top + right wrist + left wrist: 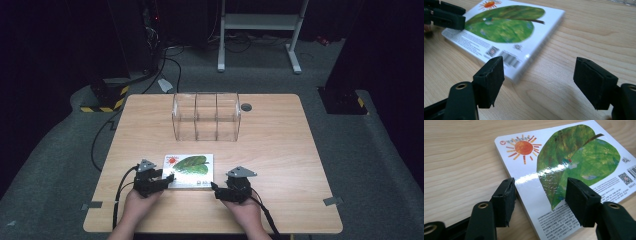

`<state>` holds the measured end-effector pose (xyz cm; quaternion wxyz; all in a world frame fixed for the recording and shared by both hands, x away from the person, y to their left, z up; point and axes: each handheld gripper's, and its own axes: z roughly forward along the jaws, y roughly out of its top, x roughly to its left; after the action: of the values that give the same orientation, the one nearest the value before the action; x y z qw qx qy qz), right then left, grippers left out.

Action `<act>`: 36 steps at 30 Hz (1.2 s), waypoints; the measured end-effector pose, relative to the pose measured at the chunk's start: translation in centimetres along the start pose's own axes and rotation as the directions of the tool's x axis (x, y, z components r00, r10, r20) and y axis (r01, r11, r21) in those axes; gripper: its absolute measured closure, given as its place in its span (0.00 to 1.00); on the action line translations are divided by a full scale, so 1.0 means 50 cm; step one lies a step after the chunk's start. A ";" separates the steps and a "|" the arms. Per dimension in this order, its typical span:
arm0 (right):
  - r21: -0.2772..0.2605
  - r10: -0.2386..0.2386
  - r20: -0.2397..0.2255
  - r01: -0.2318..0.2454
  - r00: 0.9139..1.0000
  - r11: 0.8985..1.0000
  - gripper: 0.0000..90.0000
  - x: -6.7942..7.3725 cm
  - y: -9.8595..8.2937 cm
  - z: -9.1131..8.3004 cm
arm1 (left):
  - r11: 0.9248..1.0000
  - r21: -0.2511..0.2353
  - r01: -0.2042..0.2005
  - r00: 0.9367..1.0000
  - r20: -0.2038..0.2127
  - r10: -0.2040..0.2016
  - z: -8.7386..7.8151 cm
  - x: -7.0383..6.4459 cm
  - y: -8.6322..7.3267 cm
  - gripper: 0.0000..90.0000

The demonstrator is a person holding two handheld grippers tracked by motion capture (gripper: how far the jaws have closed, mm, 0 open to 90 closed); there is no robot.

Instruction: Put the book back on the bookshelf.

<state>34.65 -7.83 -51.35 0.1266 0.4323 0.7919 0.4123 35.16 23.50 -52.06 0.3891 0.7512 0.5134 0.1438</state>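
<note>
A white board book [190, 170] with a green leaf and an orange sun on its cover lies flat on the wooden table [280, 150], near the front. My left gripper [168, 179] is open at the book's front left corner; in the left gripper view its jaws straddle that edge of the book [564, 165], one over the cover, one beside it on the wood. My right gripper [214, 187] is open just off the front right corner, by the barcode of the book [506, 30]. The left gripper [446, 17] reaches over the far corner there.
A clear plastic organiser [206, 116] with three compartments stands at the back middle of the table. A small grey disc [246, 107] is set into the tabletop beside it. Cables trail off the left table edge to the floor.
</note>
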 end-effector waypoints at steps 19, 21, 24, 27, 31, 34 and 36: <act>0.023 0.101 0.040 -0.102 0.994 0.994 0.36 -0.064 -0.066 -0.076 | 0.999 0.000 -0.037 0.997 0.070 0.037 0.023 -0.133 -0.015 0.48; 0.031 0.106 0.027 -0.107 0.994 0.994 0.35 -0.061 -0.067 -0.076 | 1.000 0.002 -0.019 0.997 0.068 0.019 0.019 -0.135 -0.020 0.48; 0.046 0.114 0.005 -0.114 0.994 0.992 0.35 -0.057 -0.064 -0.069 | 1.000 -0.019 -0.014 0.997 0.075 0.016 0.017 -0.136 -0.029 0.47; 0.050 0.104 -0.011 -0.103 0.995 0.993 0.37 -0.050 -0.062 -0.065 | 1.000 -0.015 -0.025 0.996 0.087 0.026 0.020 -0.134 -0.026 0.50; 0.052 0.060 0.030 -0.061 0.998 0.997 0.32 -0.033 -0.063 -0.061 | 1.000 -0.010 -0.015 0.993 0.113 0.016 0.017 -0.145 -0.029 0.55; 0.044 0.081 0.020 -0.082 0.996 0.996 0.33 -0.033 -0.065 -0.067 | 1.000 -0.013 -0.027 0.994 0.110 0.028 0.014 -0.147 -0.028 0.55; 0.038 0.080 0.022 -0.081 0.997 0.996 0.32 -0.029 -0.067 -0.069 | 0.999 -0.030 -0.020 0.993 0.118 0.024 0.008 -0.145 -0.026 0.56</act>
<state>31.64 -11.81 -51.98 0.1096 0.4704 0.7804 0.3971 31.45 17.14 -51.94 0.4281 0.7584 0.4788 0.1106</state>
